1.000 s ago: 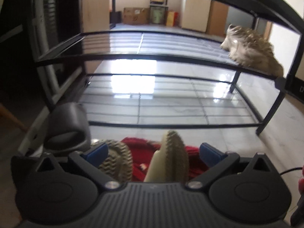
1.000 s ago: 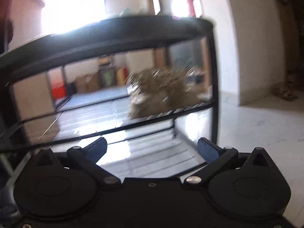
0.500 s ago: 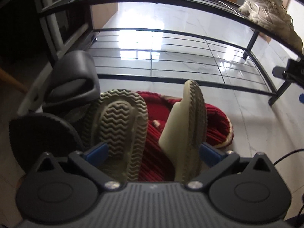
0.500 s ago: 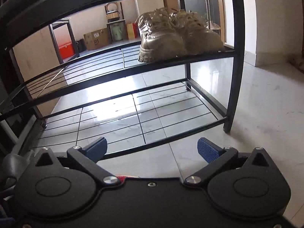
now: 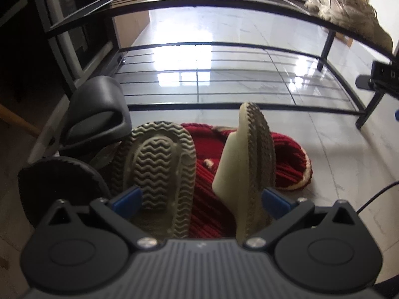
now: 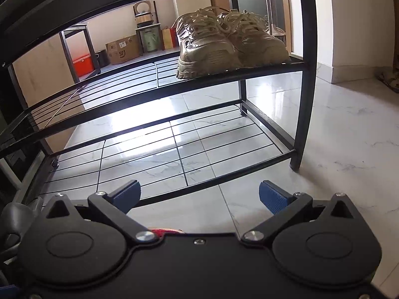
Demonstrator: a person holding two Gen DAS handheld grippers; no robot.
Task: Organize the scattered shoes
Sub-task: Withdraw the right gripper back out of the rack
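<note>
My left gripper [image 5: 199, 199] is open just above a pile of shoes on the floor. A beige slipper [image 5: 159, 172] lies sole up between the fingers, a second beige slipper [image 5: 251, 169] stands on edge at the right finger. Red knitted slippers [image 5: 286, 159] lie under them. Black slippers [image 5: 94, 114] sit at the left. My right gripper [image 6: 199, 196] is open and empty, facing the black shoe rack [image 6: 249, 74]. A pair of beige sneakers [image 6: 224, 47] stands on its middle shelf, also showing in the left wrist view [image 5: 349, 12].
The rack's wire bottom shelf [image 5: 224, 79] lies just beyond the pile. A rack leg [image 6: 304, 99] stands at the right. Glossy white tile floor [image 6: 349, 137] spreads to the right. Boxes [image 6: 122, 52] and a red bin [image 6: 82, 63] stand far behind.
My left gripper has dropped toward the shoe pile, so the slippers now fill the space between its fingers. My right gripper has swung down to face the rack's lower shelves.
</note>
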